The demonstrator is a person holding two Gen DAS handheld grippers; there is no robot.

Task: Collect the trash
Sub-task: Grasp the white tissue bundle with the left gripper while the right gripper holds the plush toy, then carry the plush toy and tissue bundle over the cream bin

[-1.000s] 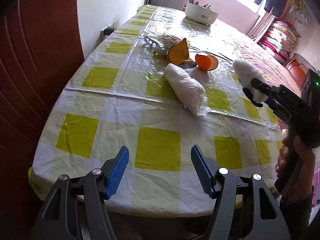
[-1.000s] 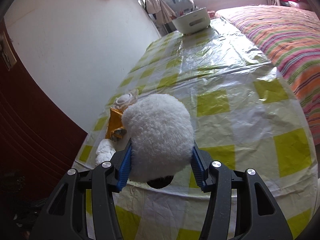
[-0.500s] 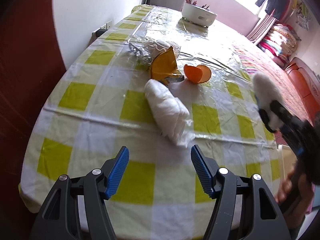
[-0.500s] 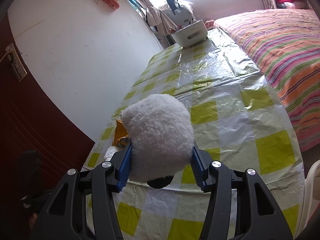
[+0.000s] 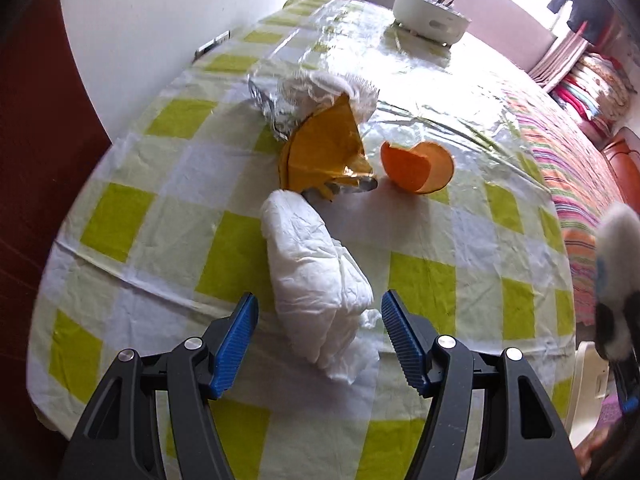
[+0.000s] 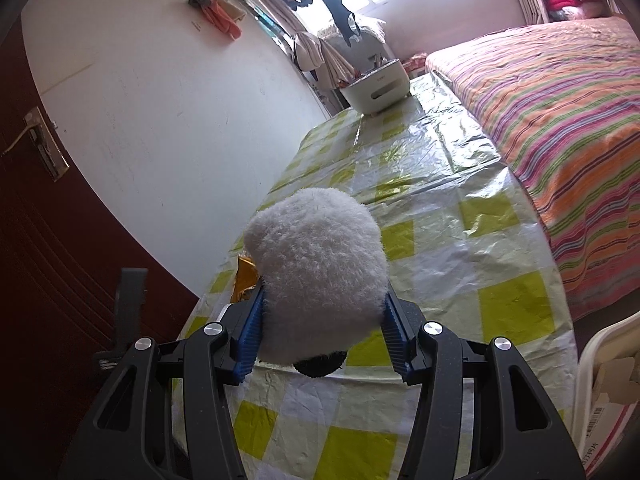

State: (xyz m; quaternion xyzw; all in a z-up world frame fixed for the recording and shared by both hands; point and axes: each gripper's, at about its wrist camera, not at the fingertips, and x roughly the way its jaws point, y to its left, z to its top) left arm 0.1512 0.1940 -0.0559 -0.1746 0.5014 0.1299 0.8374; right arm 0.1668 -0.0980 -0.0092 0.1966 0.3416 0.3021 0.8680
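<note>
My left gripper (image 5: 320, 336) is open and hovers over the near end of a crumpled white wrapper (image 5: 316, 272) on the checked tablecloth; the wrapper lies between the two fingers. Beyond it lie a yellow-gold foil wrapper (image 5: 324, 156), an orange peel piece (image 5: 416, 168) and a silver and white crumpled packet (image 5: 316, 92). My right gripper (image 6: 322, 336) is shut on a white fluffy ball (image 6: 320, 276) with a black underside, held above the table's near end. The ball also shows at the right edge of the left wrist view (image 5: 618, 272).
A white bowl-like container (image 5: 430, 24) stands at the table's far end, also in the right wrist view (image 6: 378, 88). A striped bed (image 6: 560, 120) runs along the right. A white bin with cardboard (image 6: 608, 392) stands at lower right. A wall and a brown door (image 6: 60, 264) are on the left.
My left gripper has moved forward over the table until the white wrapper lies between its fingers. My right gripper has lifted and drawn back toward the table's near right corner with the ball.
</note>
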